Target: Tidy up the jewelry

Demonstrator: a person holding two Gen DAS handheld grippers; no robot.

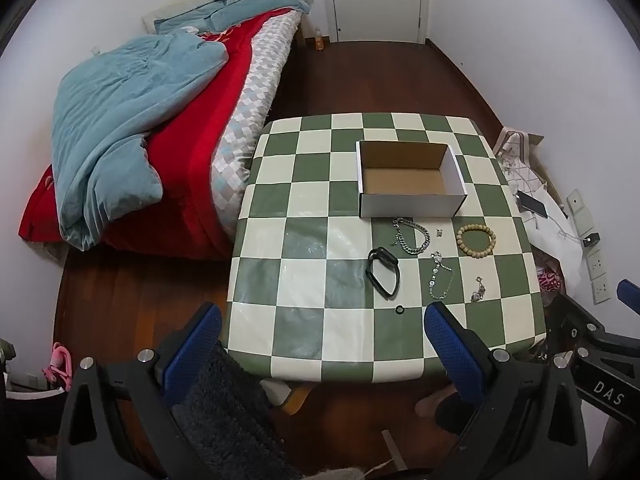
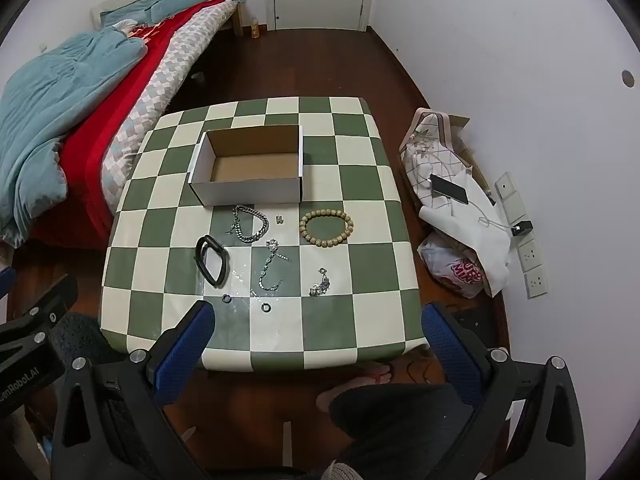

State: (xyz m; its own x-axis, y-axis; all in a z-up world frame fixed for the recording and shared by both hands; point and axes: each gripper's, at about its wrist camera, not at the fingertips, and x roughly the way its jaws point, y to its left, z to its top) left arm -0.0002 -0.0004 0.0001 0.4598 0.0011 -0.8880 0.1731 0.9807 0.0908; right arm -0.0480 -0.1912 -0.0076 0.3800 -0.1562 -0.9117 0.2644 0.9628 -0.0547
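An empty white cardboard box (image 1: pixel 412 178) (image 2: pixel 246 166) stands open on the green and cream checkered table (image 1: pixel 304 320) (image 2: pixel 360 320). In front of it lie a silver chain bracelet (image 1: pixel 412 236) (image 2: pixel 250 224), a wooden bead bracelet (image 1: pixel 476 240) (image 2: pixel 326 228), a black band (image 1: pixel 383 274) (image 2: pixel 211 260), a thin silver chain (image 1: pixel 440 276) (image 2: pixel 272 266), a small silver charm piece (image 1: pixel 478 290) (image 2: pixel 320 284) and small dark rings (image 1: pixel 400 310) (image 2: pixel 266 307). My left gripper (image 1: pixel 320 344) and right gripper (image 2: pixel 316 340) are open and empty, held above the table's near edge.
A bed with a blue quilt (image 1: pixel 132 120) and red blanket (image 2: pixel 92 136) lies left of the table. Bags, a phone (image 2: pixel 450 190) and wall sockets (image 2: pixel 530 256) sit on the floor at the right. A white door (image 1: pixel 376 0) is at the back.
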